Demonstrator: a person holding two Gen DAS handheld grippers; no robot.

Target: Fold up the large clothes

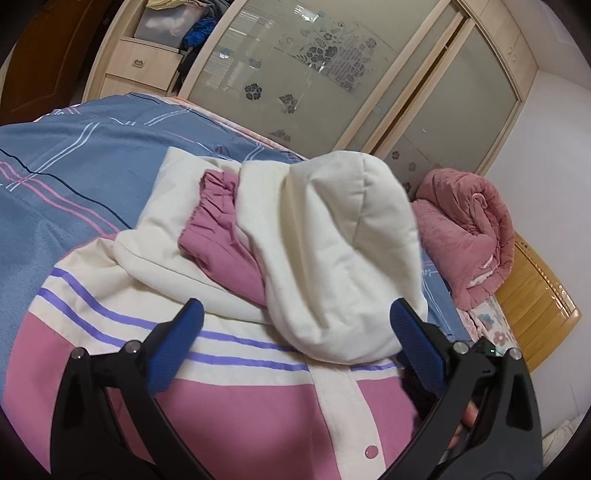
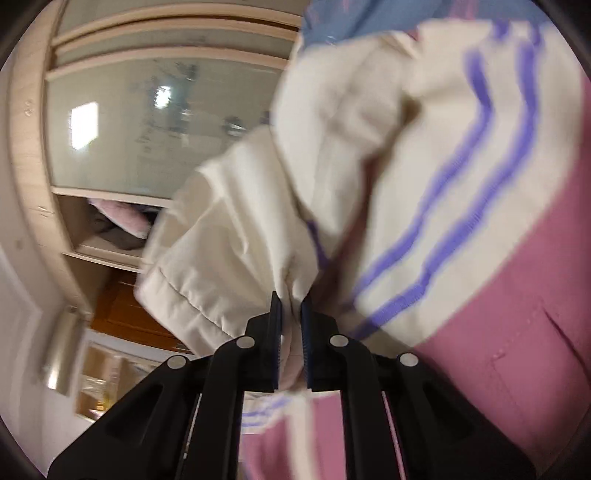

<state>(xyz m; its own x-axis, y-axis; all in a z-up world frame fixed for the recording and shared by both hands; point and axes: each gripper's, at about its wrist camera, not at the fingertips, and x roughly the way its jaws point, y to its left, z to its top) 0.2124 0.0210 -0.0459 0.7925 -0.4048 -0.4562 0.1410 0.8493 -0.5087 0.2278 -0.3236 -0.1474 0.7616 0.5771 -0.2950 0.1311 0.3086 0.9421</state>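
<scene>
A pink and cream jacket (image 1: 229, 406) with purple stripes lies on the bed, front up, its cream hood (image 1: 343, 258) lifted and folded over the chest. A pink sleeve cuff (image 1: 218, 206) shows beside the hood. My left gripper (image 1: 295, 332) is open and empty just above the jacket's chest, the hood's lower edge between its fingers. My right gripper (image 2: 291, 314) is shut on a fold of the cream hood fabric (image 2: 229, 236) and holds it up off the jacket (image 2: 517, 295). The right wrist view is blurred.
The blue striped bedsheet (image 1: 74, 177) spreads to the left. A rolled pink blanket (image 1: 469, 229) lies at the right by the wooden headboard (image 1: 535, 306). A wardrobe with frosted sliding doors (image 1: 314, 74) stands behind the bed, with open shelves of clothes (image 1: 177, 29).
</scene>
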